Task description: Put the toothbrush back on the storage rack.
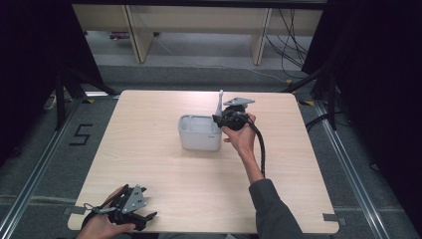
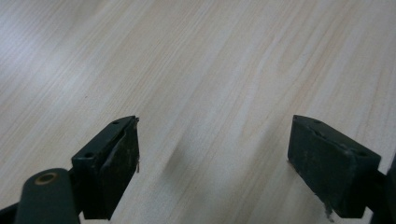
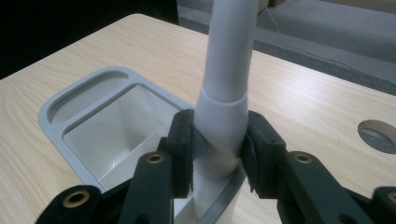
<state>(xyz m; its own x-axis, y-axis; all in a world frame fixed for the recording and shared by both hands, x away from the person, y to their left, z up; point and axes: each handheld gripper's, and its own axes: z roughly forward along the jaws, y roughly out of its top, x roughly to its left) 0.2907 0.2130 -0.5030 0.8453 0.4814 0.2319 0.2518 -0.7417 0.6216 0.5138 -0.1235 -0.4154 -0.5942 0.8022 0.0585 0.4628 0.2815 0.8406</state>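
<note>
right gripper view has the right gripper (image 3: 219, 149) with its two black jaws clamped on the lower, wider part of a pale grey handle (image 3: 224, 107), which stands upright at the near corner of a grey bin (image 3: 60, 105) with an open white inside. high view puts that bin (image 1: 199, 142) near the middle of the wooden table (image 1: 149, 164). left gripper (image 2: 212, 158) sits by the table's near left edge, jaws wide apart over bare wood
</note>
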